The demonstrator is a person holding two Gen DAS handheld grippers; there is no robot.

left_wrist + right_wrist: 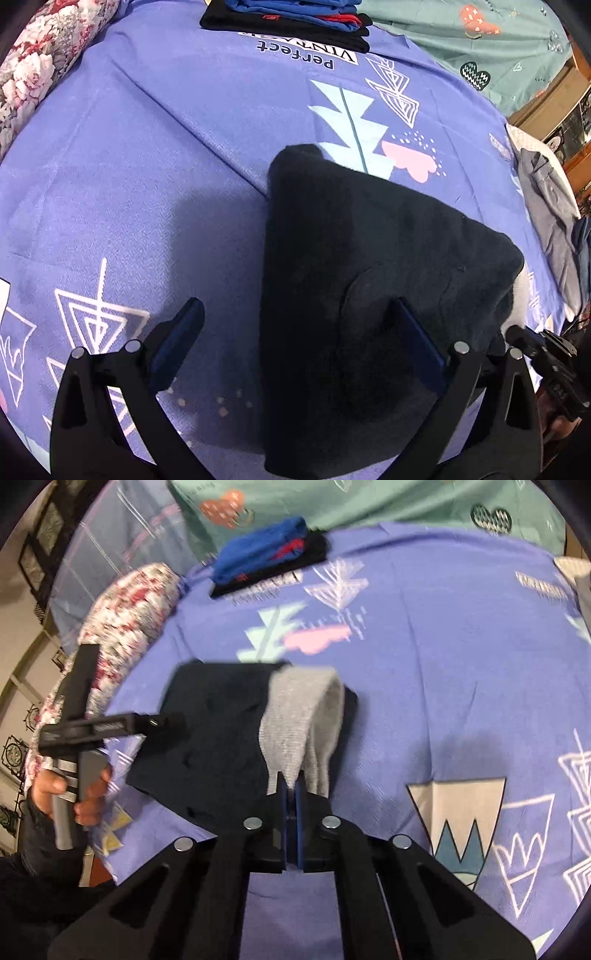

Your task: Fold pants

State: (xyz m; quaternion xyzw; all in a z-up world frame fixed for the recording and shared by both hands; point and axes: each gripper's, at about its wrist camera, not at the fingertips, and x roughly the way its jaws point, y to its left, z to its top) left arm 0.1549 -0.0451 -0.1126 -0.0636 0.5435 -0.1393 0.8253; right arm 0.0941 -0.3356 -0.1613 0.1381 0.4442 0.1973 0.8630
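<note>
On a bed sheet (147, 147), the right hand-held gripper (291, 794) pinches the grey lining of the dark pants (369, 277), lifting it toward twelve o'clock mid-fold, while the left hand-held gripper (295, 332) hangs wide open, empty, apparently ready to pin the cloth.

one pair of dark pants (369, 280), one stack of folded clothes (291, 22), two grippers.
</note>
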